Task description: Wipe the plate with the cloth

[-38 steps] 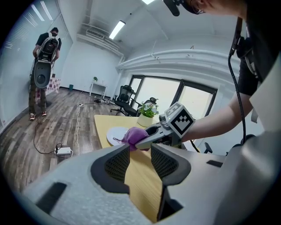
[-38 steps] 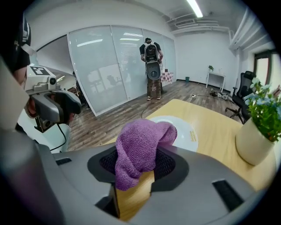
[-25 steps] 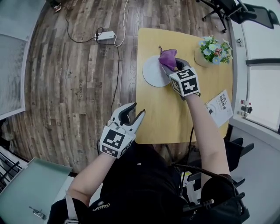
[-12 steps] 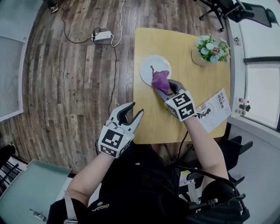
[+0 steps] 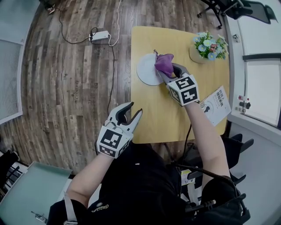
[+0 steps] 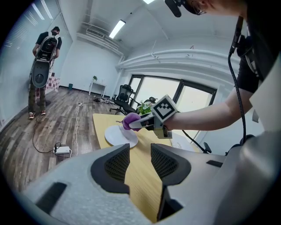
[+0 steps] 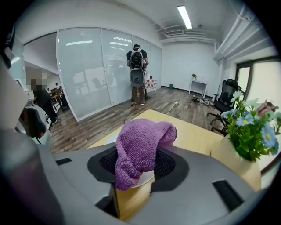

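A round white plate point(image 5: 147, 70) lies on the yellow table point(image 5: 175, 118), left of its middle. A purple cloth point(image 5: 163, 63) sits over the plate's right edge, and my right gripper point(image 5: 166, 71) is shut on it. In the right gripper view the cloth point(image 7: 140, 149) drapes over both jaws and hides most of the plate point(image 7: 143, 179) beneath. My left gripper point(image 5: 130, 115) stands open with nothing in it, off the table's near left corner. From the left gripper view, the plate point(image 6: 120, 135), the cloth point(image 6: 130, 121) and the right gripper point(image 6: 141, 123) show beyond the open jaws point(image 6: 139, 160).
A pot of flowers point(image 5: 206, 46) stands at the table's far right and a booklet point(image 5: 217, 105) lies at its right edge. A power strip point(image 5: 99, 36) with cables lies on the wood floor. An office chair point(image 5: 219, 6) is behind. A person with a backpack point(image 7: 138, 74) stands far off.
My right gripper drew the cloth across the plate toward me, then pushed it back to the plate's far right edge. The left gripper stayed open and hardly moved.
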Available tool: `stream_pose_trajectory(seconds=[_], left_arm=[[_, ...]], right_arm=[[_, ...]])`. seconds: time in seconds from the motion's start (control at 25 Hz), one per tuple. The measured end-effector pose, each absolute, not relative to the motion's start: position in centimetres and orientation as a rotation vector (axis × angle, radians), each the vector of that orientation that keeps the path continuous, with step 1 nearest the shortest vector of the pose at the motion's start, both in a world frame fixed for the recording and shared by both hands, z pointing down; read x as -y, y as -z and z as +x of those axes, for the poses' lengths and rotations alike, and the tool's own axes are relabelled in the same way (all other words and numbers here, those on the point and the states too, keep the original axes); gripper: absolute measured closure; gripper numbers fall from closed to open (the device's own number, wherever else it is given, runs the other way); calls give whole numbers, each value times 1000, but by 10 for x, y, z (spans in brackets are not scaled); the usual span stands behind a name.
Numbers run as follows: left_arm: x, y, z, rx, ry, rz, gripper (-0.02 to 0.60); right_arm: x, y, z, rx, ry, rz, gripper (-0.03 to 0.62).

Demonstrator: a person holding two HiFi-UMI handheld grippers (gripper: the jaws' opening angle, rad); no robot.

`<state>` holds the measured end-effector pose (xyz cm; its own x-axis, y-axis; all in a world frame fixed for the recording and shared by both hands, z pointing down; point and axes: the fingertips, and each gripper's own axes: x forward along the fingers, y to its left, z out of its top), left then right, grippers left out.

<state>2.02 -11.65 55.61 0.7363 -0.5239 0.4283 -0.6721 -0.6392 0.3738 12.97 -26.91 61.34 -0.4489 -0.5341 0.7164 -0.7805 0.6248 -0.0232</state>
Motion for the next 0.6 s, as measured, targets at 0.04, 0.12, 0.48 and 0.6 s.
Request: stream_pose_trajectory(seconds=[0.04,0.12,0.48,0.6], left_arm=[[117,-555,21,903,-383,2421,434],[116,-553,21,903,-386,2422,434],[113,-559,13,912,-404,2415,434],[113,-561,12,908,-407,2414,434]], right_arm=[[280,-616,133,2142,-452,1039,433],[292,-622,140,2107,-444,1059,433],[261,-636,134,2101,-477,1005,433],[232,-633,123,2131,-502,956,433]])
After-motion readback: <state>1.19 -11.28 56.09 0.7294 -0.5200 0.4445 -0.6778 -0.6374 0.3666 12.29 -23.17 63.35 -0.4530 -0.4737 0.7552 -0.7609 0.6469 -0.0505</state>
